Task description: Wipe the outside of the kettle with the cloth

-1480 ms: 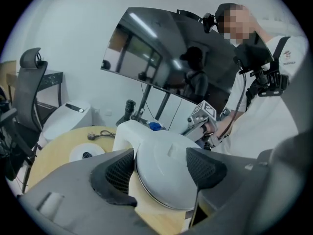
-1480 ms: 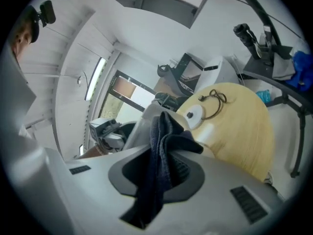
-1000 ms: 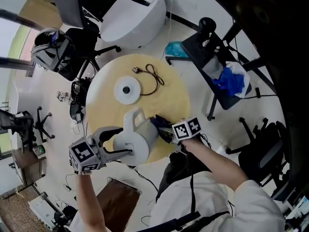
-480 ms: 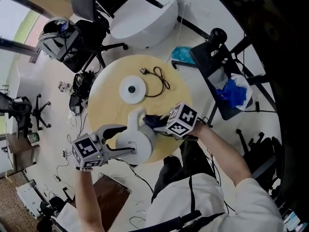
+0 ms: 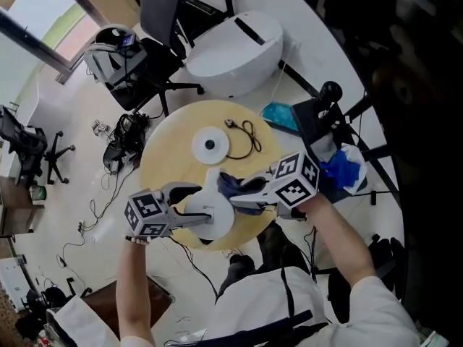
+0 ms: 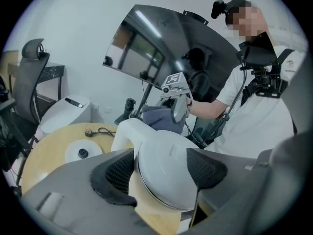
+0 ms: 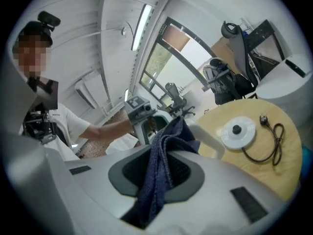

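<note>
Head view: the white kettle [image 5: 211, 219] is being held over the near edge of the round wooden table [image 5: 163, 150], clasped between the jaws of the left gripper [image 5: 190, 205]. Its handle [image 5: 210, 181] is being pointed away from that gripper, toward the far side of the table; whether its long axis is being kept upright or tipped cannot be told. What the kettle is carrying inside is not being shown.

Seen along the left gripper [image 6: 161, 170], the jaws are being held wide apart, with both dark pads pressed against the sides of the kettle's [image 6: 164, 163] rounded body.

The dark blue cloth [image 5: 230, 183] is being pinched in the right gripper [image 5: 237, 194], whose jaws are being kept nearly together on it. Along that gripper [image 7: 157, 173], the cloth [image 7: 155, 180] is being shown hanging in a bunch between the pads, its top being laid against the kettle just beside the handle [image 7: 211, 142].

Ahead of both grippers, well apart from the kettle, the round white power base [image 5: 210, 144] is lying on the table, with its black cord [image 5: 249, 137] coiled beside it.
</note>
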Demonstrator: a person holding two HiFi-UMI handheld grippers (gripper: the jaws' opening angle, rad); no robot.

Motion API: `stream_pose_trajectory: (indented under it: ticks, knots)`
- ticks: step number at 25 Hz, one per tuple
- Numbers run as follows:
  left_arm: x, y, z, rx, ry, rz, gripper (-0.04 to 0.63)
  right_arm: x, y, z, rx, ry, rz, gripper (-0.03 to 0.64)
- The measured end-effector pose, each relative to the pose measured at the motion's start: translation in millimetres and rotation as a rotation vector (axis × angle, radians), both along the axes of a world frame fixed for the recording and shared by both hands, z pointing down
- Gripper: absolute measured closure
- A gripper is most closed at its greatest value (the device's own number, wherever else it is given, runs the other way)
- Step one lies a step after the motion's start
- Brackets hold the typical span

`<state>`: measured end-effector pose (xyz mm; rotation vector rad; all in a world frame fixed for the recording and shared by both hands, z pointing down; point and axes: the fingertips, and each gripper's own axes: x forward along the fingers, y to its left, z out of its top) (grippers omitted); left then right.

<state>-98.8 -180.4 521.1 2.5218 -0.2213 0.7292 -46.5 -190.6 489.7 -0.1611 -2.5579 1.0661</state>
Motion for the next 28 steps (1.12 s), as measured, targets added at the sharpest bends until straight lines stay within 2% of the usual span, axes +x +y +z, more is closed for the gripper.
stream_pose_trajectory:
  ticks: [2, 3, 5, 8, 10, 12, 15, 16, 19, 25, 28]
  knots:
    - [1, -1, -4, 0.042, 0.031, -0.052, 0.255, 8, -5, -20, -0.003, -0.040, 0.089, 0.552]
    - [1, -3, -11, 0.055, 0.074, -0.093, 0.256, 14, -8, -30, 0.004, -0.054, 0.144, 0.552]
    - [-7, -9, -38, 0.091, 0.203, -0.209, 0.242, 30, -10, -50, 0.031, -0.075, 0.255, 0.552]
    - [-40, -9, -83, 0.212, 0.360, -0.432, 0.249, 57, 2, -76, 0.094, -0.084, 0.426, 0.552]
    - [-67, 7, -105, 0.281, 0.418, -0.565, 0.274, 68, 20, -87, 0.138, -0.070, 0.538, 0.552]
    - [-90, 29, -118, 0.302, 0.456, -0.669, 0.390, 70, 41, -93, 0.172, -0.038, 0.626, 0.552]
    - [-116, 62, -120, 0.282, 0.463, -0.840, 0.566, 61, 68, -96, 0.200, 0.006, 0.720, 0.552]
    - [-124, 73, -117, 0.263, 0.456, -0.905, 0.589, 57, 76, -98, 0.210, 0.016, 0.746, 0.552]
    - [-137, 106, -112, 0.240, 0.443, -1.047, 0.589, 44, 96, -110, 0.278, 0.039, 0.801, 0.552]
    - [-123, 181, -110, 0.276, 0.384, -1.077, 0.589, 33, 148, -121, 0.414, 0.093, 0.839, 0.552]
    - [-104, 220, -105, 0.285, 0.353, -1.076, 0.589, 45, 187, -123, 0.437, 0.076, 0.855, 0.552]
